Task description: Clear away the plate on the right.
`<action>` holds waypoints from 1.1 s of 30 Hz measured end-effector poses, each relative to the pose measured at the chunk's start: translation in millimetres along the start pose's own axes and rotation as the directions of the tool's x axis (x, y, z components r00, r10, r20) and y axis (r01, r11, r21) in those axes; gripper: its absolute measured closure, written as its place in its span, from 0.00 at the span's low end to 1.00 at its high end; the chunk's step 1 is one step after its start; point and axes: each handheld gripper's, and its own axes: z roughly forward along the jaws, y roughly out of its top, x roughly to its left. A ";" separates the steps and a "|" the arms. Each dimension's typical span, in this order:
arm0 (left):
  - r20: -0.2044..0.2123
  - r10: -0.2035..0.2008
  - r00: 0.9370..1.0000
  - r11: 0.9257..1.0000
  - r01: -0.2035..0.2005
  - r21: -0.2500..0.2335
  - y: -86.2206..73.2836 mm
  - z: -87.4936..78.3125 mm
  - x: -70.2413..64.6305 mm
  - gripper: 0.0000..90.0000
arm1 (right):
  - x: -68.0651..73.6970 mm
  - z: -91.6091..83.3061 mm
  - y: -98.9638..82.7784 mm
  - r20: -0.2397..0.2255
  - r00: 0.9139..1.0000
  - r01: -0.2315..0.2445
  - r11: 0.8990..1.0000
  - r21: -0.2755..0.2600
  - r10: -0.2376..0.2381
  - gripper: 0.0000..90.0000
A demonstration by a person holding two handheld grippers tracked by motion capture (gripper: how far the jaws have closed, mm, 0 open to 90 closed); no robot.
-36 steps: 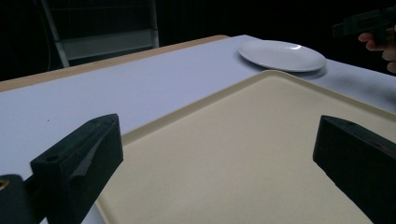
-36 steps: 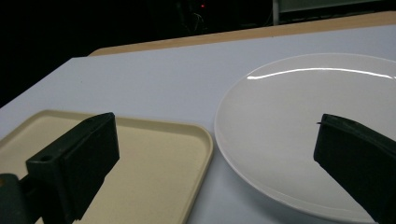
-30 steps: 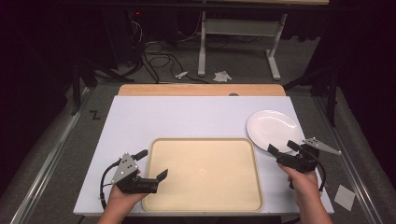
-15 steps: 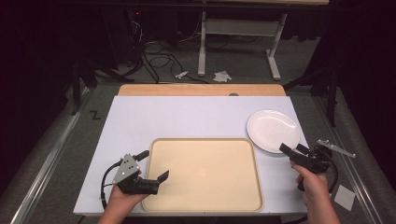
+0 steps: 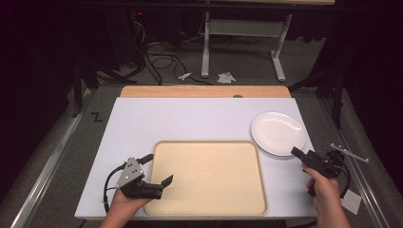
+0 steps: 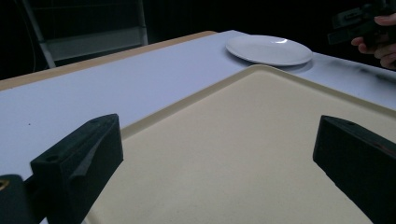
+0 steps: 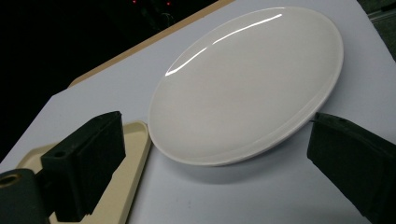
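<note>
Two spread jaws of the right gripper (image 7: pixel 215 158) frame the white plate (image 7: pixel 247 84) near the table's (image 5: pixel 190 118) right edge

table (image 5: pixel 190 121): white top | tray (image 5: pixel 209 175) | plate (image 5: pixel 278 133)

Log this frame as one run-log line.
left hand-held gripper: open, over tray edge | right hand-held gripper: open, facing plate, not touching | plate: empty, on table beside tray

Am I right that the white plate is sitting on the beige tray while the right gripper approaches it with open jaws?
Not quite: the white plate sits on the table beside the beige tray, as the high view shows. The right gripper does approach it with open jaws.
</note>
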 end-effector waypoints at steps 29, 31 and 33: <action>0.024 0.019 1.000 1.000 -0.019 0.004 -0.5 2.1 -1.1 0.03 | -26.0 23.8 10.8 -0.009 0.937 -0.348 0.934 0.083 0.349 0.16; 0.023 0.021 1.000 1.000 -0.021 0.007 -0.7 2.5 -1.6 0.03 | -28.1 27.9 10.9 -0.006 0.929 -0.367 0.925 0.095 0.370 0.18; 0.024 0.022 0.999 1.000 -0.022 0.008 -0.7 2.2 -2.0 0.03 | -28.7 31.0 11.6 0.001 0.924 -0.380 0.919 0.102 0.382 0.18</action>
